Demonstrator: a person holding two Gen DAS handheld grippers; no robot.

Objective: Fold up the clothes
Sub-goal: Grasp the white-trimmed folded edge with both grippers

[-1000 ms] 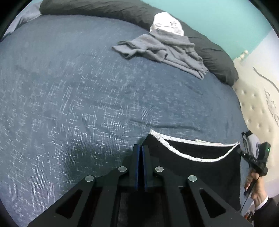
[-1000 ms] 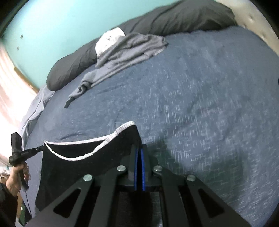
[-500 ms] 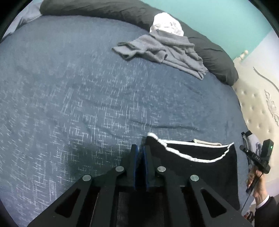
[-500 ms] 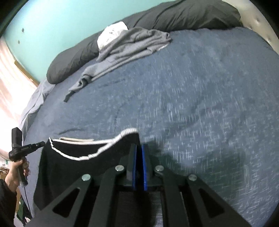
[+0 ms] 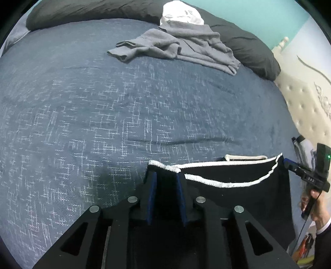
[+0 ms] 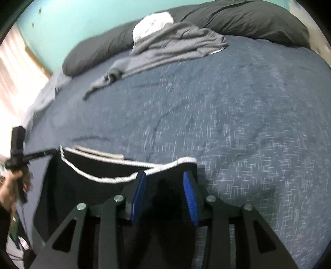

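Black shorts (image 5: 238,194), one; two tongs (image 5: 165,175) (image 6: 164,178) parted.

You see one black fabric garment with white ribbed trim (image 5: 244,194) at the near edge of one dark blue woven bedspread (image 5: 103,115). One crumpled grey knit garment (image 5: 182,47) lies far off, and one white printed garment (image 5: 182,16) sits just behind it. You count two dark grey pillows: one on the left (image 6: 99,51), one on the right (image 6: 248,18). Two black two-finger grippers with blue pads appear, the left gripper (image 5: 165,196) and the right gripper (image 6: 165,196), each with jaws apart. One person's hand (image 5: 316,209) shows at the frame's edge.
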